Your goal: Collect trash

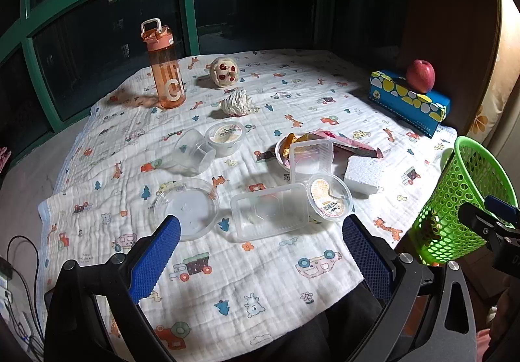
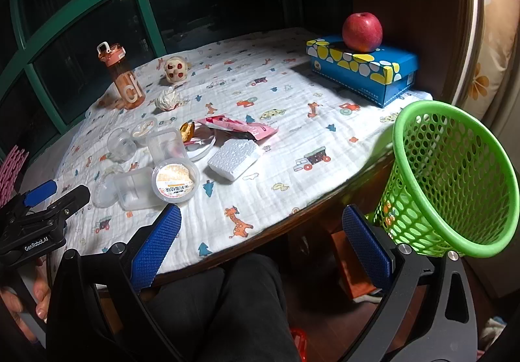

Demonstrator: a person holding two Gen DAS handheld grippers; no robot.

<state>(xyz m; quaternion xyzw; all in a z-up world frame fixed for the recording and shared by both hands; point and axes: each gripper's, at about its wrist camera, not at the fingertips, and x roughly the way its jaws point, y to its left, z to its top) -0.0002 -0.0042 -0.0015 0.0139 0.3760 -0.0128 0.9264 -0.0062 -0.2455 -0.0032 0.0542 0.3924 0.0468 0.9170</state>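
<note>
Two hand-held grippers spread empty; my left hand-held gripper [image 1: 260,232] is nearer, the clear tray [image 1: 269,211] dead ahead, lying crosswise.

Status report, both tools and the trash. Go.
Left tool open, empty. Right tool open, empty. Trash uncollected, clear tray nearest. Green basket off table edge.

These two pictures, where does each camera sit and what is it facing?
Left wrist view: on the left gripper, open above the table's near edge, facing the plastic tubs and the bottle.
Right wrist view: on the right gripper, open, off the table's edge, above the person's lap, beside the green basket.
Both show the apple, the blue box and the basket.
</note>
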